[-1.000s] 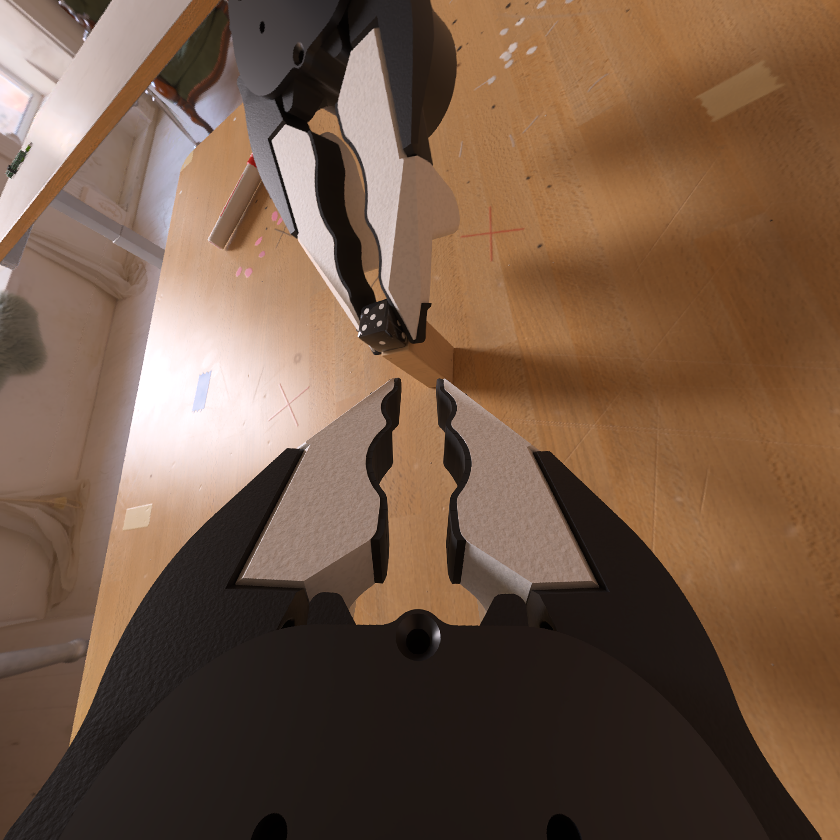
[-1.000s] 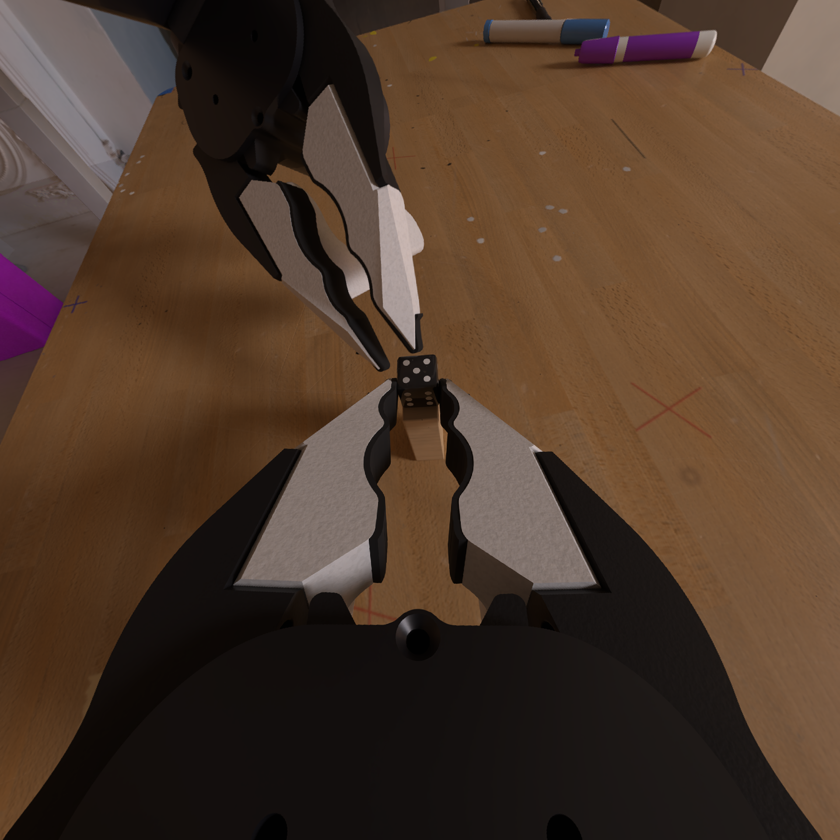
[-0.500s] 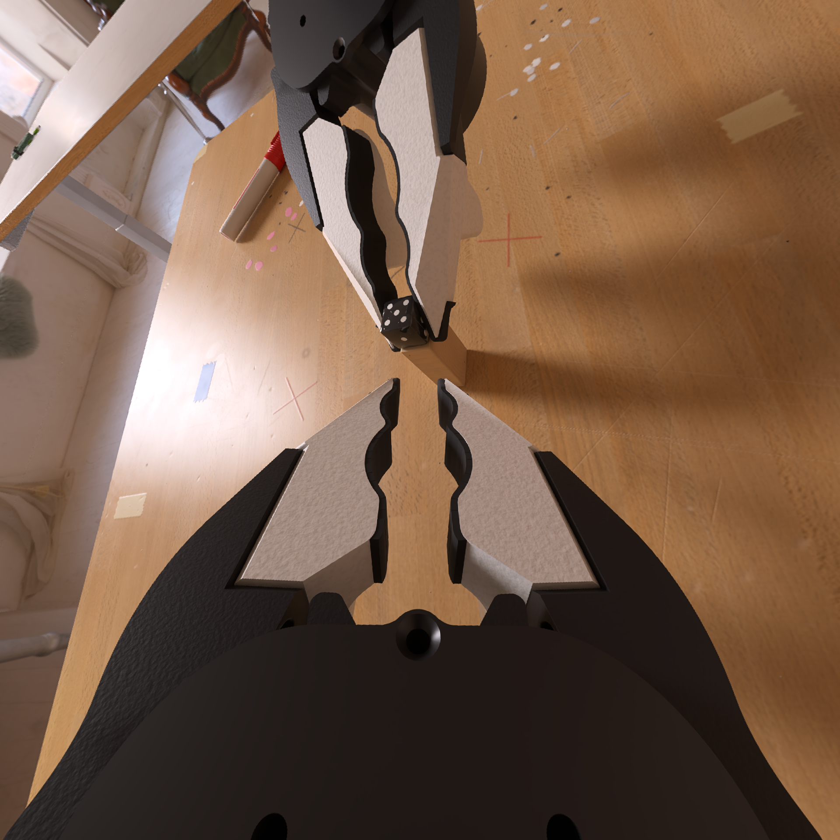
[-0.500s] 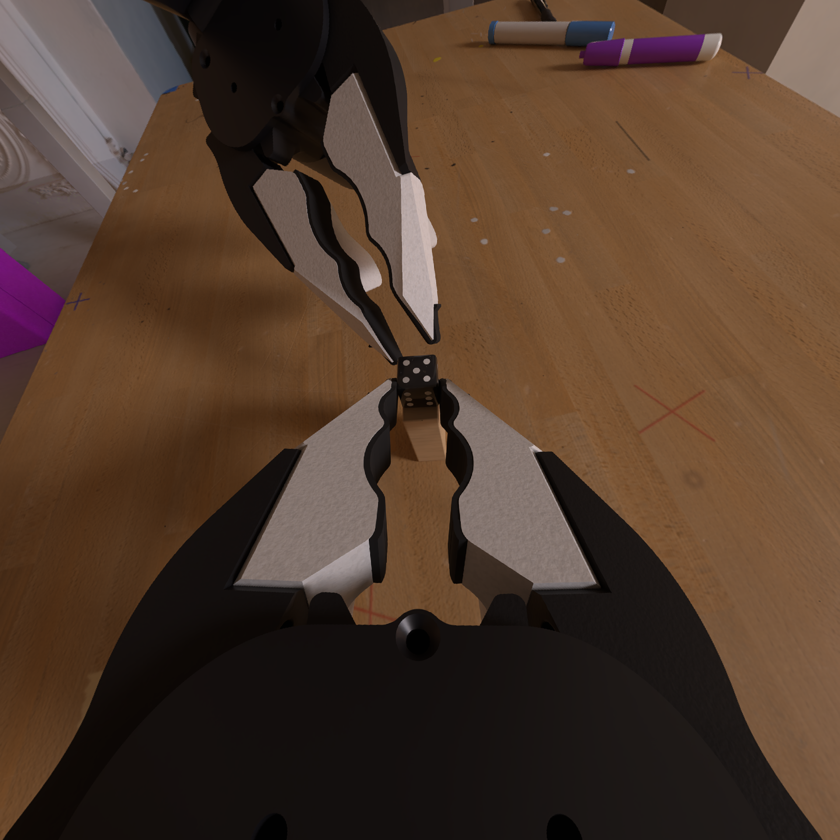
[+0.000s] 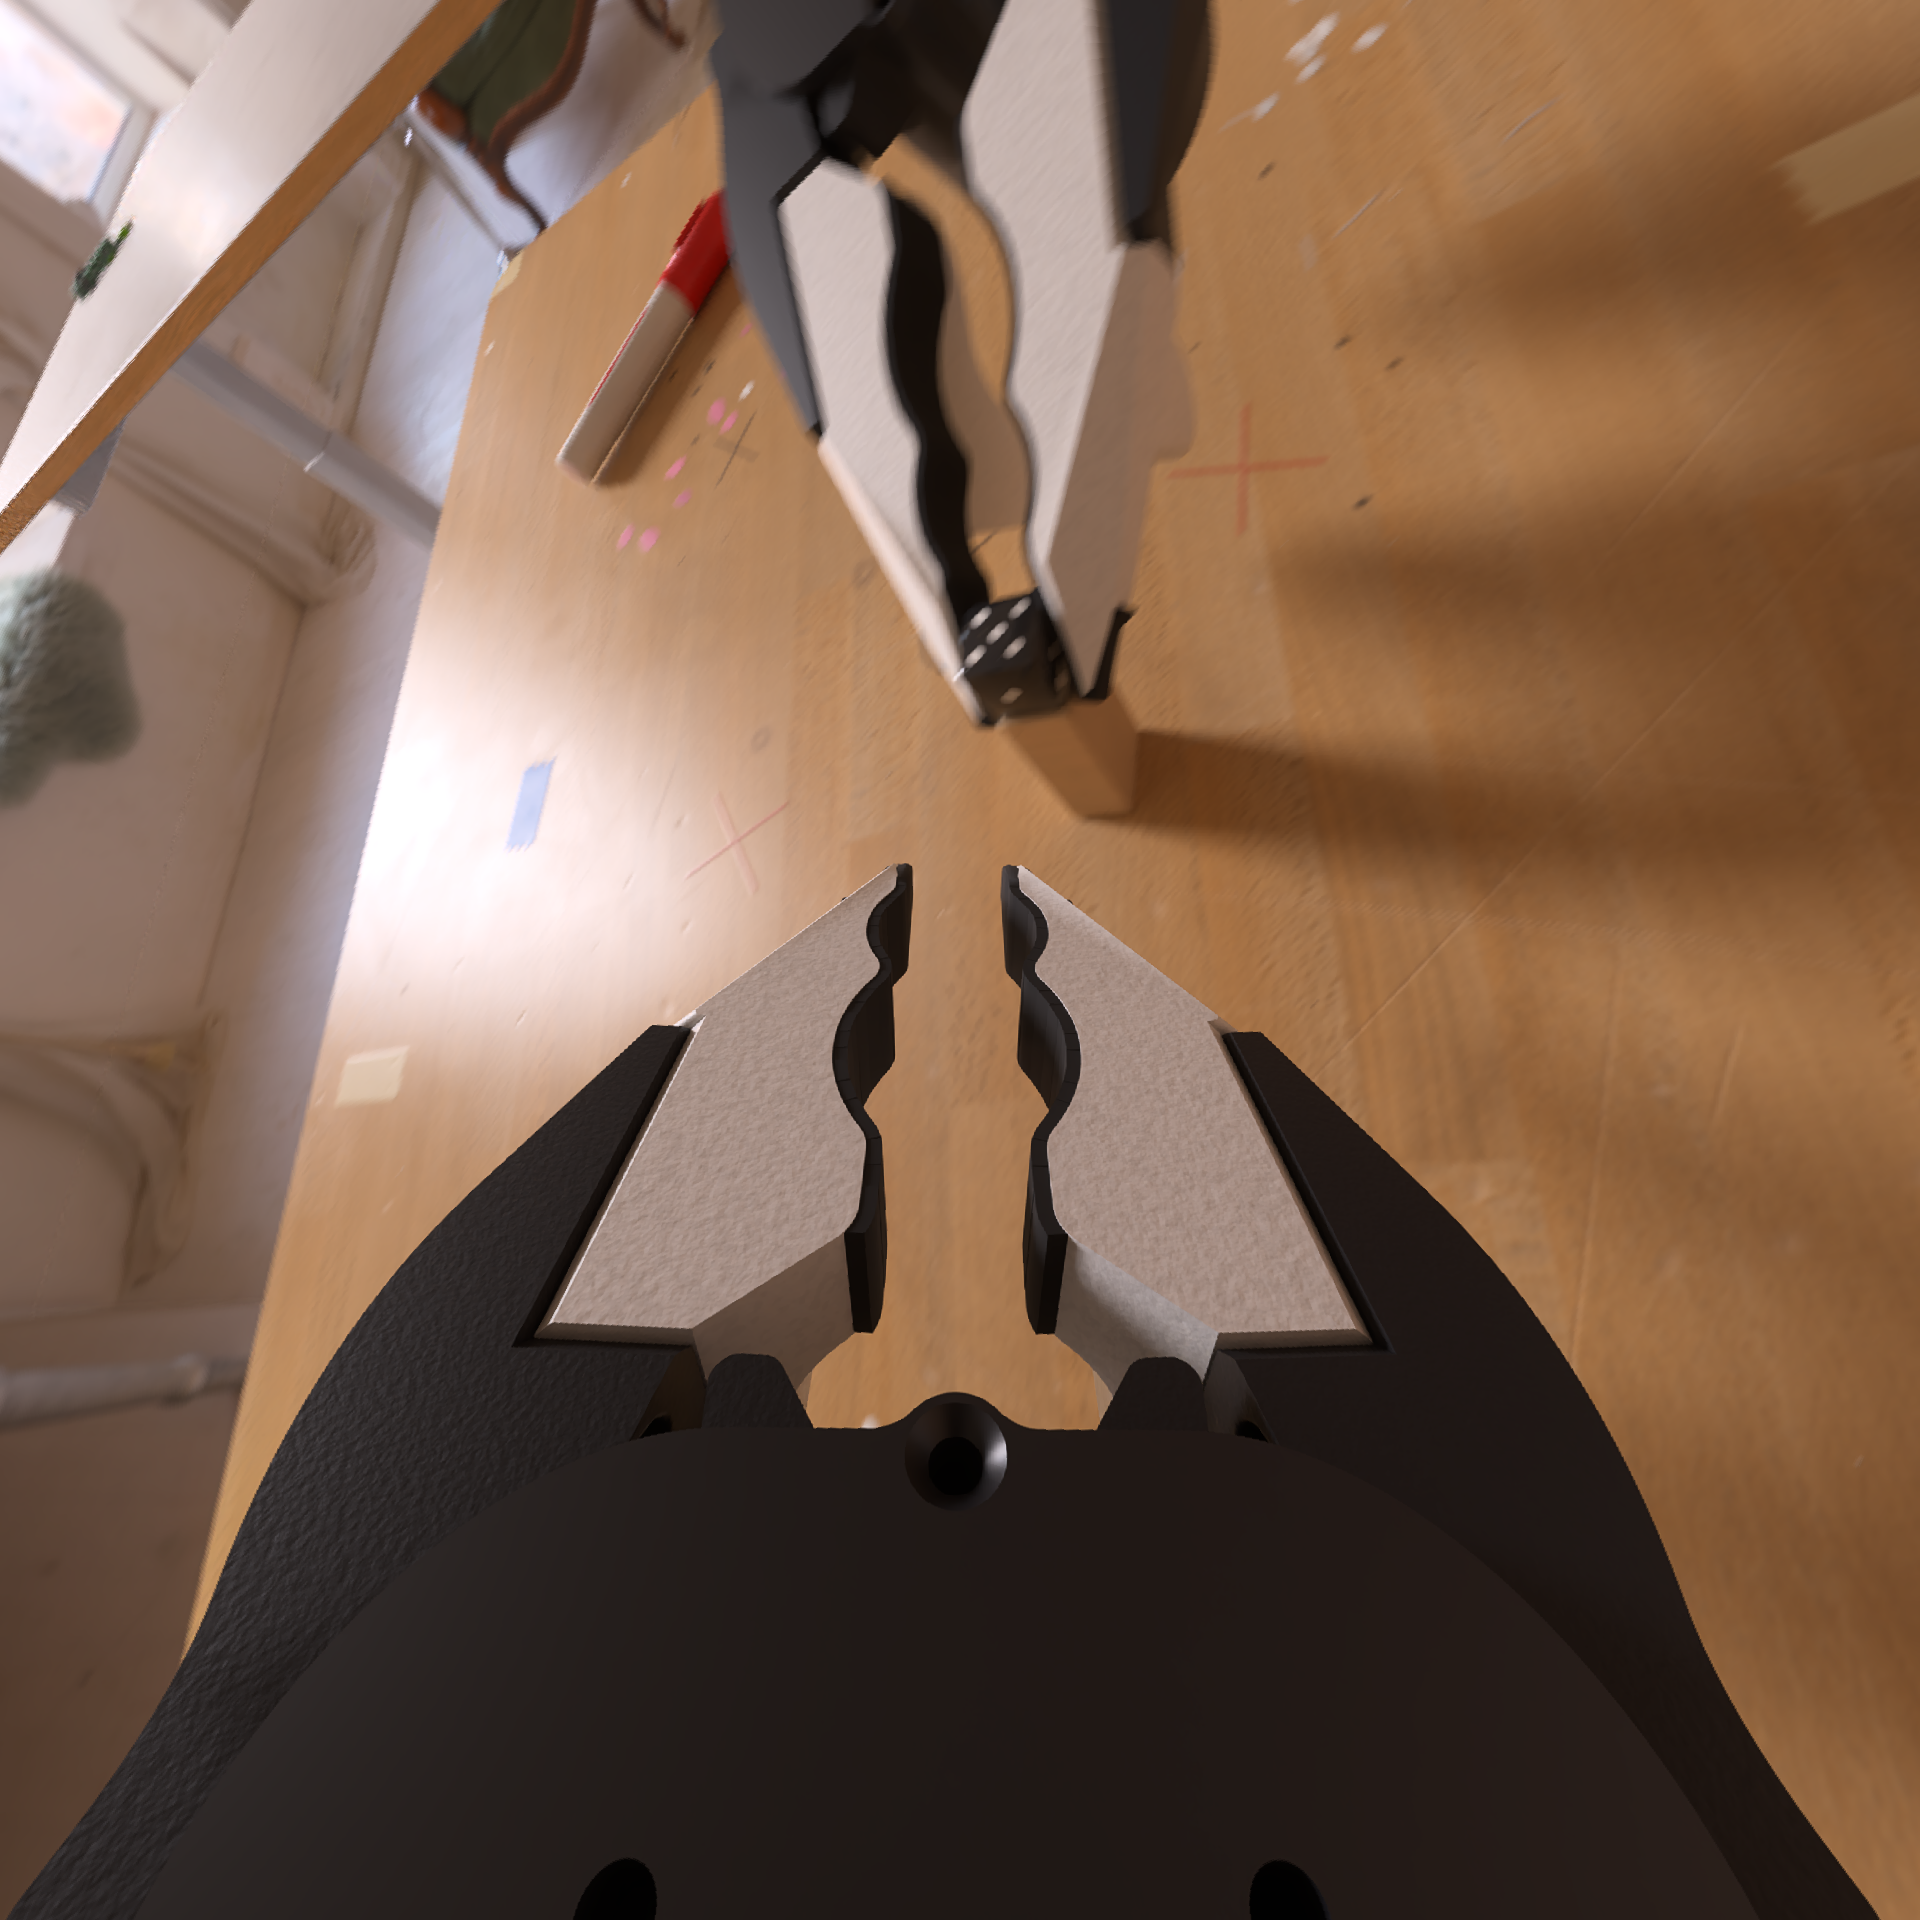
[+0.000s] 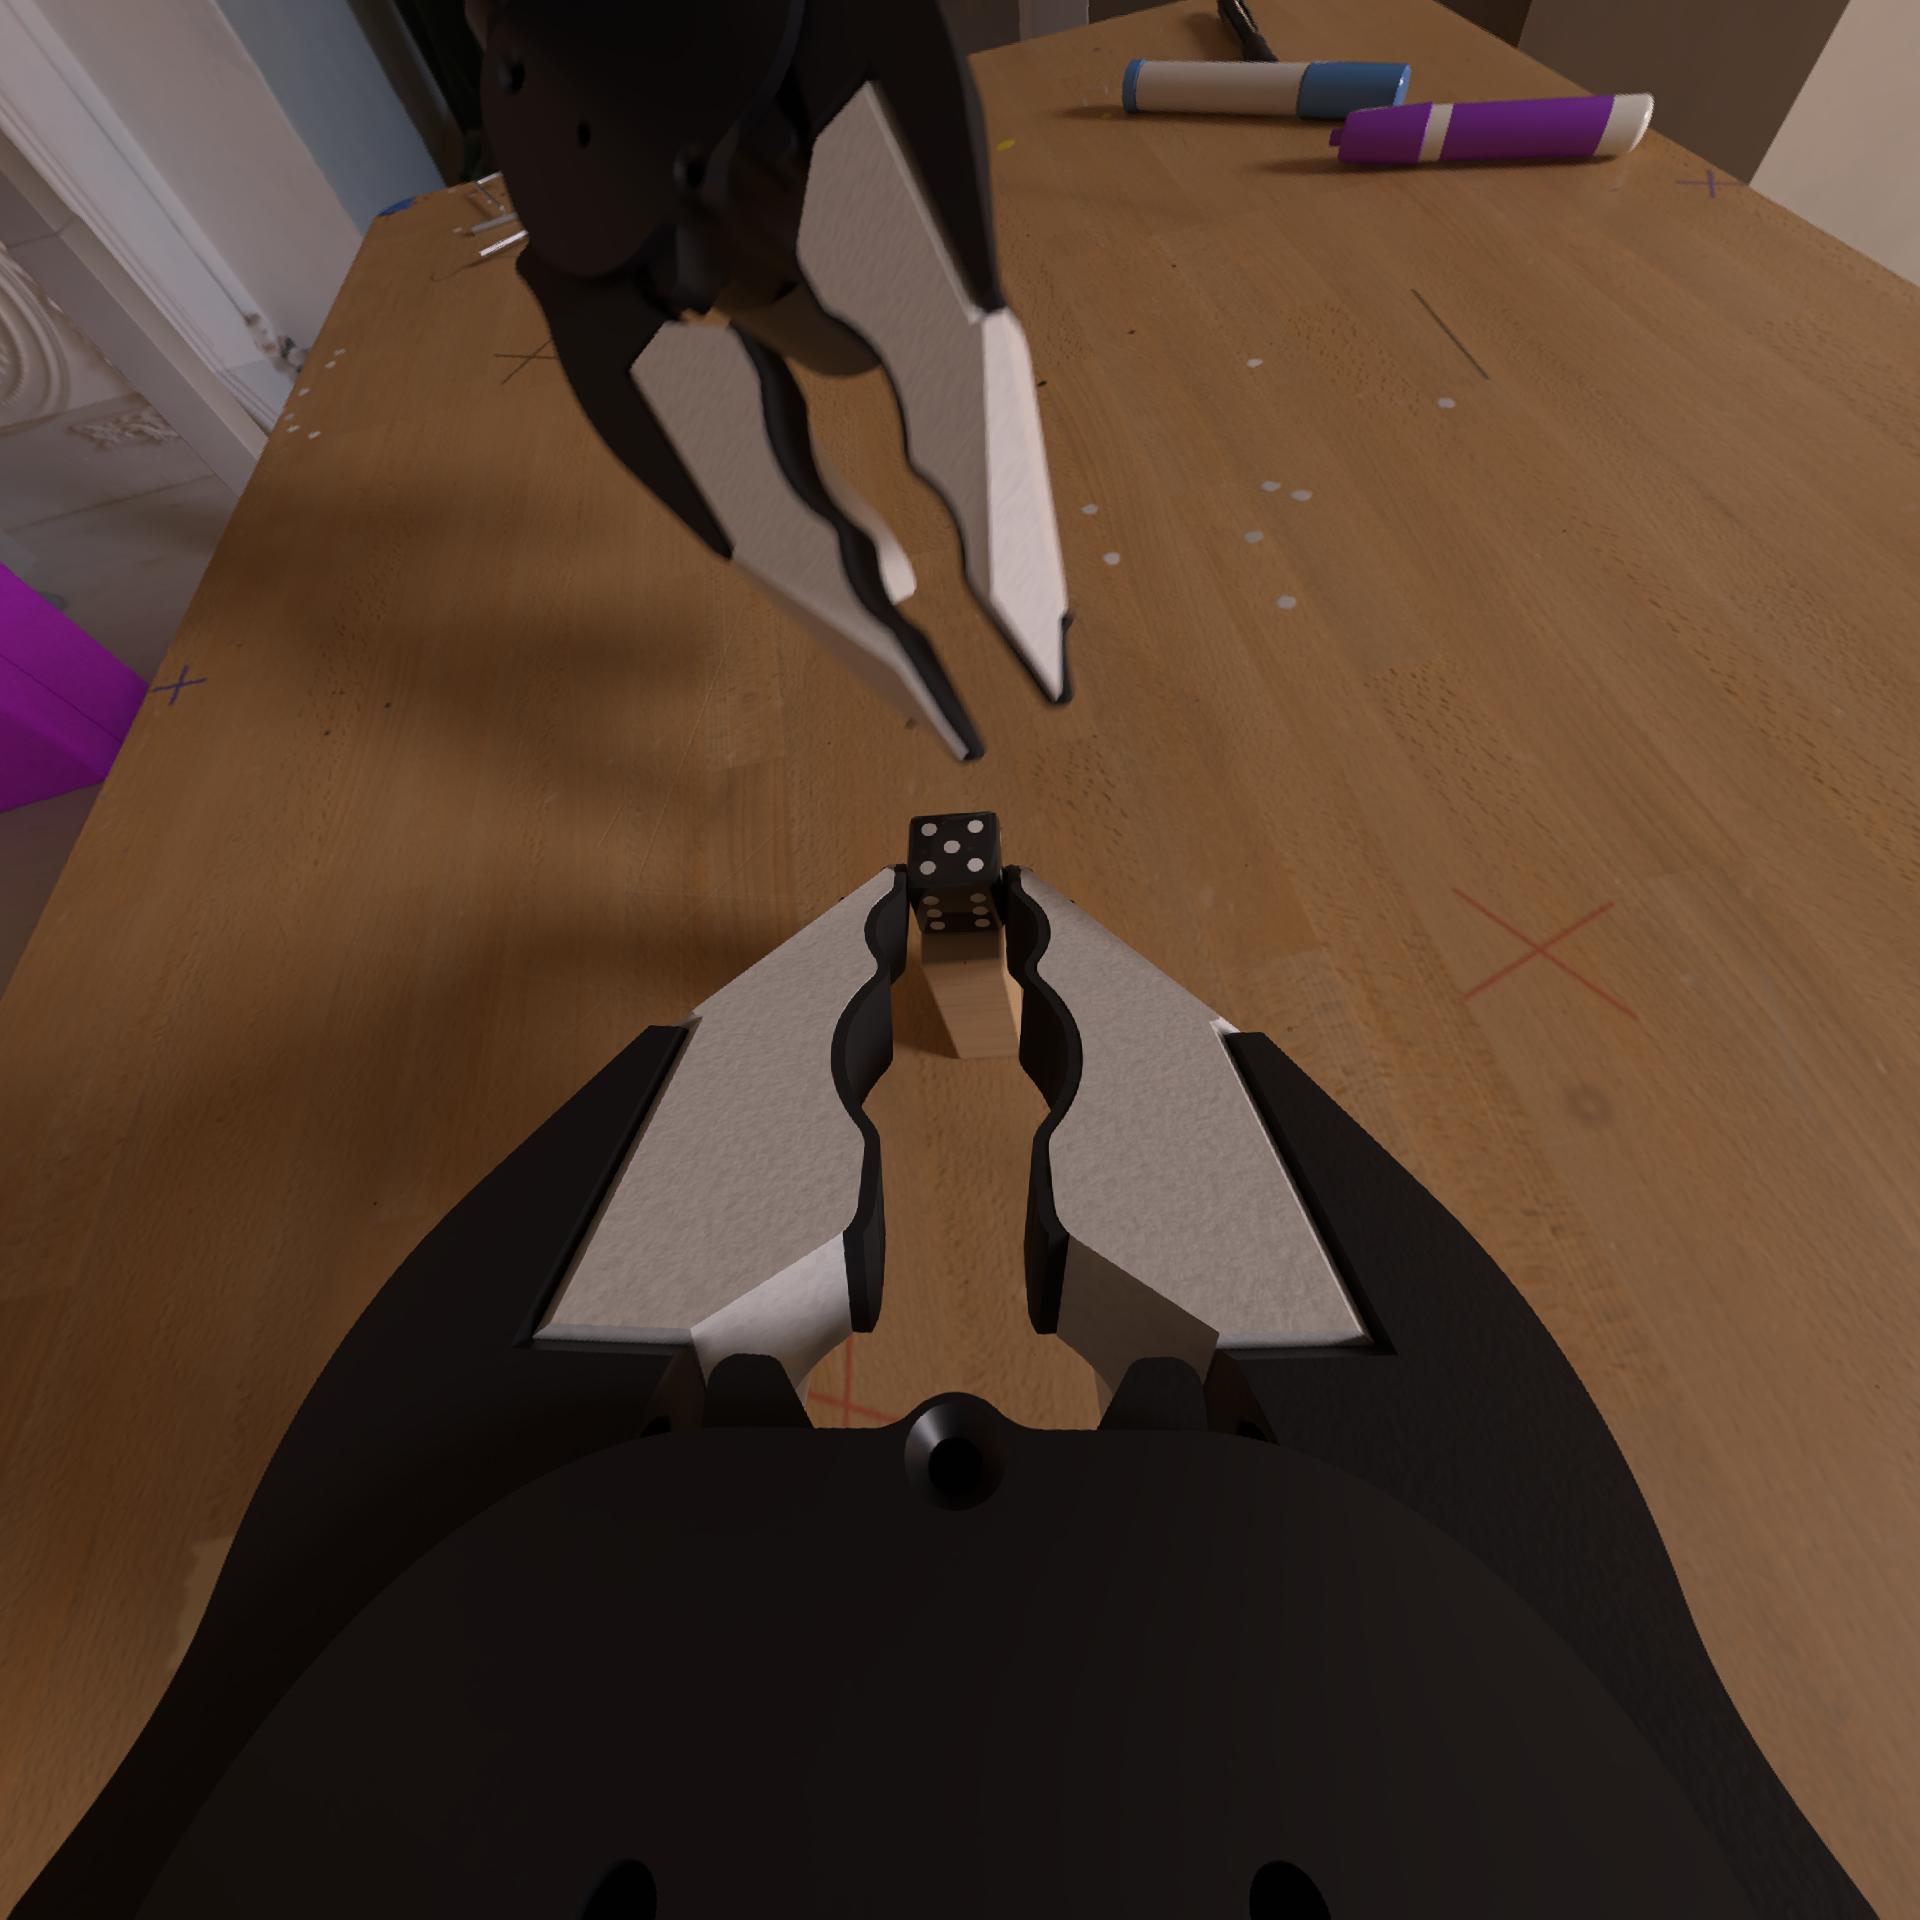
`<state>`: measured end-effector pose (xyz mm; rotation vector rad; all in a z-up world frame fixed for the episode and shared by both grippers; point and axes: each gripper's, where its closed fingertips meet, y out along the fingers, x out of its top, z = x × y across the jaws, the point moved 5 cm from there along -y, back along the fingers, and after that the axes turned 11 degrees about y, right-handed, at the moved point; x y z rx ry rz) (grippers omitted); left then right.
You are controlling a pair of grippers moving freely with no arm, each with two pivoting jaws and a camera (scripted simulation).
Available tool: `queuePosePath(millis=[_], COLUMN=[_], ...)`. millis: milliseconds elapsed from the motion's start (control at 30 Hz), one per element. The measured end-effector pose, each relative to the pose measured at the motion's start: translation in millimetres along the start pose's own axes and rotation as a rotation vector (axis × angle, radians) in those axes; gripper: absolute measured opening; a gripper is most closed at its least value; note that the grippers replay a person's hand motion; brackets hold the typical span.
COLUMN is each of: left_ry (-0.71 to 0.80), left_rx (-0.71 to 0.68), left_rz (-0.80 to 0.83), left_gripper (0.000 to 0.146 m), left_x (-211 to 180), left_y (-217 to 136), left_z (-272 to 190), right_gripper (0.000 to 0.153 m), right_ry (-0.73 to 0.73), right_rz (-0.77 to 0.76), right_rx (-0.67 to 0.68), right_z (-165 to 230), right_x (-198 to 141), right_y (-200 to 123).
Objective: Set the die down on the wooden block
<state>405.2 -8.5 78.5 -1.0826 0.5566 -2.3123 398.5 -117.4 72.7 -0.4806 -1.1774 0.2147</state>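
right wrist view: your right gripper (image 6: pixel 956 883) jaws grip the die (image 6: pixel 953 868) by two flat sides, resting on the wooden block (image 6: pixel 971 1003). small, hard, slick; release gently. left gripper (image 5: pixel 956 883) jaws parted, empty.

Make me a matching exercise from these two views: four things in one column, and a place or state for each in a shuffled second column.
1. die
2. right gripper
3. left gripper
4. purple marker

A. open and empty, clear of the block
B. lying at the table's far edge beside a blue-capped marker
C. shut on the die
D. on top of the wooden block

Pairs: 1-D, 2-C, 3-A, 4-B
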Motion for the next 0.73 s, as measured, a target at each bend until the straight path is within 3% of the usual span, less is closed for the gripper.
queuePosePath(millis=[333,600,733], left_ry=[-0.166,-0.134,-0.211], left_rx=[0.028,-0.059,-0.102], left_rz=[0.283,0.311,0.273], left_gripper=[0.023,0.029,0.031], left_x=[-65,-59,-60], left_y=[-38,-16,-19], left_z=[29,27,29], right_gripper=[0.018,0.018,0.018], right_ry=[-0.003,-0.003,-0.003], right_rz=[-0.003,-0.005,-0.007], right_rx=[0.003,0.005,0.011], right_z=[1,1,1], right_x=[0,0,-1], right_y=[0,0,-1])
